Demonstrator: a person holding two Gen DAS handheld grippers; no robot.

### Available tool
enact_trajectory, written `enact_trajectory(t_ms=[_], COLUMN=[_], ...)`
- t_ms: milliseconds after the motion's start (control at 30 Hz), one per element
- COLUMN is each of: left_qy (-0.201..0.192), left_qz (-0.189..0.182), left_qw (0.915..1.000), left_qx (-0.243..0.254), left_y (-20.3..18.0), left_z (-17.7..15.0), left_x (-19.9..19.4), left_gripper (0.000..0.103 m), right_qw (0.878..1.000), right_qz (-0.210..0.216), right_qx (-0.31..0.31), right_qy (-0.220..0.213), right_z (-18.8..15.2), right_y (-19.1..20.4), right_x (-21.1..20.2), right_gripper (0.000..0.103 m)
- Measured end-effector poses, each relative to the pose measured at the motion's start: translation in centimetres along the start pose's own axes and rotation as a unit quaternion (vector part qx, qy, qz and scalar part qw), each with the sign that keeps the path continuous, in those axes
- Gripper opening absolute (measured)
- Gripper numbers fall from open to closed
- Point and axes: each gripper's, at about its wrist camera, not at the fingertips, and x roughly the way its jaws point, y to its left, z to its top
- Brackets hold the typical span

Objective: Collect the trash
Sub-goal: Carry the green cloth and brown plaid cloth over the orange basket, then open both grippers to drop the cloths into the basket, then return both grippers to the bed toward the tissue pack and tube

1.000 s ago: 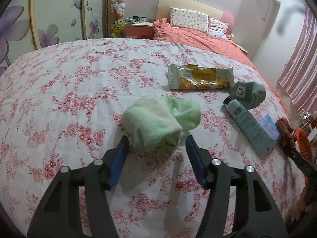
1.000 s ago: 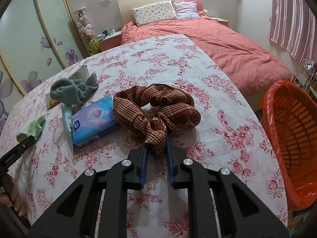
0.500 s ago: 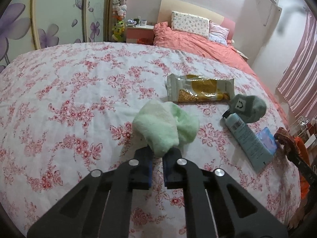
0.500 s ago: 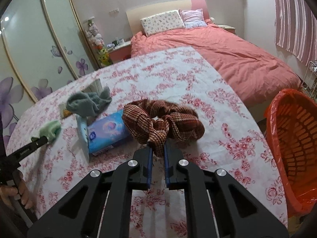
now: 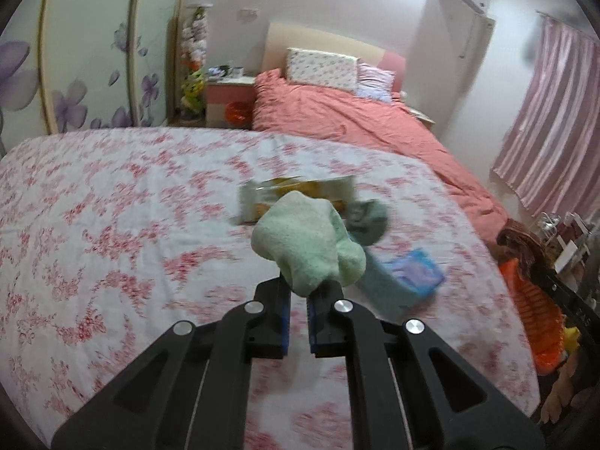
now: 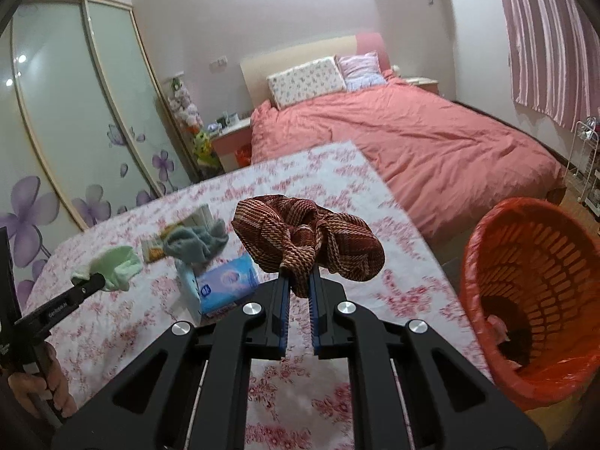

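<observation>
Left wrist view: the left gripper (image 5: 297,302) is seen closed tight on a pale green sock (image 5: 305,240), which is held clear above the bench (image 5: 112,225) with its floral cloth. Beyond the sock, a yellow snack wrapper (image 5: 296,191) and a grey-green sock (image 5: 369,219) are noted lying on the cloth, with a blue tissue pack (image 5: 412,272) to the right and a pale tube (image 5: 386,292) partly hidden just beside it. Much of this view is blurred. An orange basket (image 5: 532,307) is seen past the right edge of the bench.

Right wrist view: the right gripper (image 6: 299,292) is seen clamped on a brown plaid scrunchie (image 6: 307,243), which is carried above the bench, left of the orange basket standing on the floor at the near right. Some dark matter is visible at the basket's bottom. The tissue pack, grey-green sock and wrapper are observed on the cloth to the left. A bed (image 6: 412,138) with a salmon cover is recorded at the far side.
</observation>
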Motion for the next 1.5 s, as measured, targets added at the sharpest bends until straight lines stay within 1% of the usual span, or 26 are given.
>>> enact_trajectory(t_ms=[200,300,400,433,500,533,600,733,900,1000,1033,1067,1100,1133,1167,1200,1267,1333,1367,1400,1433,1467,1500], left_qy=[-0.01,-0.013,-0.012,-0.01,-0.006,-0.003,0.001,0.017,0.044,0.055,0.059,0.062,0.065,0.07,0.072,0.074,0.085,0.091,0.092,0.092,0.088,0.083,0.078], left_qz=[-0.05,-0.076,-0.11,-0.126,-0.146,-0.162,-0.179,-0.216,-0.245,-0.252,-0.253,-0.249,-0.245,-0.238,-0.233,-0.228,-0.22,-0.209,-0.202,-0.197,-0.188,-0.182,-0.175], left_qw=[0.9983,0.9961,0.9923,0.99,0.9865,0.9834,0.9791,0.9675,0.9545,0.9498,0.9482,0.9482,0.9484,0.9491,0.9502,0.9512,0.9526,0.955,0.9565,0.9576,0.9598,0.9613,0.9631], left_qx=[0.03,0.043,0.057,0.063,0.073,0.082,0.096,0.13,0.164,0.177,0.182,0.188,0.191,0.194,0.194,0.194,0.192,0.19,0.189,0.189,0.189,0.189,0.189], left_y=[-5.4,-8.1,-11.2,-12.8,-14.7,-16.4,-18.7,-24.0,-29.9,-32.0,-32.9,-33.6,-34.0,-34.4,-34.5,-34.5,-34.1,-33.5,-33.0,-32.6,-31.9,-31.5,-31.1], left_z=[-0.1,-0.4,-0.8,-0.9,-1.2,-1.5,-2.0,-3.3,-4.8,-5.4,-5.7,-6.0,-6.2,-6.5,-6.6,-6.8,-7.1,-7.3,-7.2,-7.0,-7.0,-6.9,-6.8], left_x=[-2.1,-2.7,-3.1,-3.2,-3.2,-3.1,-3.1,-2.2,-0.2,1.2,1.6,2.1,2.5,3.2,3.8,4.2,5.1,5.8,6.0,6.1,6.1,5.9,5.9], left_gripper=[0.008,0.008,0.008,0.008,0.008,0.008,0.008,0.008,0.008,0.009,0.01,0.013,0.023,0.036,0.041,0.045,0.048,0.055,0.057,0.061,0.066,0.068,0.073], right_qw=[0.999,0.997,0.994,0.993,0.99,0.989,0.987,0.982,0.977,0.974,0.974,0.973,0.973,0.973,0.972,0.972,0.971,0.971,0.971,0.97,0.97,0.97,0.97], right_qz=[-0.014,-0.03,-0.051,-0.056,-0.074,-0.08,-0.091,-0.112,-0.124,-0.126,-0.125,-0.125,-0.124,-0.122,-0.122,-0.119,-0.122,-0.126,-0.128,-0.132,-0.136,-0.142,-0.145], right_qx=[0.022,0.036,0.05,0.053,0.062,0.066,0.079,0.105,0.133,0.151,0.155,0.159,0.164,0.171,0.177,0.184,0.189,0.192,0.192,0.192,0.19,0.186,0.182], right_qy=[-0.045,-0.069,-0.086,-0.09,-0.1,-0.103,-0.108,-0.113,-0.113,-0.111,-0.11,-0.108,-0.103,-0.097,-0.094,-0.086,-0.079,-0.07,-0.067,-0.064,-0.063,-0.064,-0.064], right_z=[0.8,0.9,0.9,0.9,0.7,0.6,0.5,0.2,-0.1,-0.2,-0.2,-0.3,-0.4,-0.5,-0.7,-0.9,-1.5,-2.0,-2.1,-2.3,-2.4,-2.4,-2.4], right_y=[-2.1,-3.8,-5.7,-6.1,-7.7,-8.3,-9.8,-12.5,-15.4,-17.1,-17.6,-18.2,-18.8,-19.4,-19.8,-20.3,-20.8,-20.9,-21.0,-20.7,-20.4,-20.1,-20.0], right_x=[-3.6,-5.5,-7.0,-7.2,-8.0,-8.2,-8.7,-9.1,-8.8,-8.4,-8.4,-8.4,-8.2,-7.8,-7.6,-7.0,-6.9,-6.5,-6.5,-6.3,-6.4,-6.5,-6.6], right_gripper=[0.009,0.009,0.009,0.009,0.009,0.009,0.009,0.009,0.009,0.009,0.011,0.016,0.018,0.023,0.032,0.035,0.037,0.038,0.041,0.044,0.049,0.054,0.056])
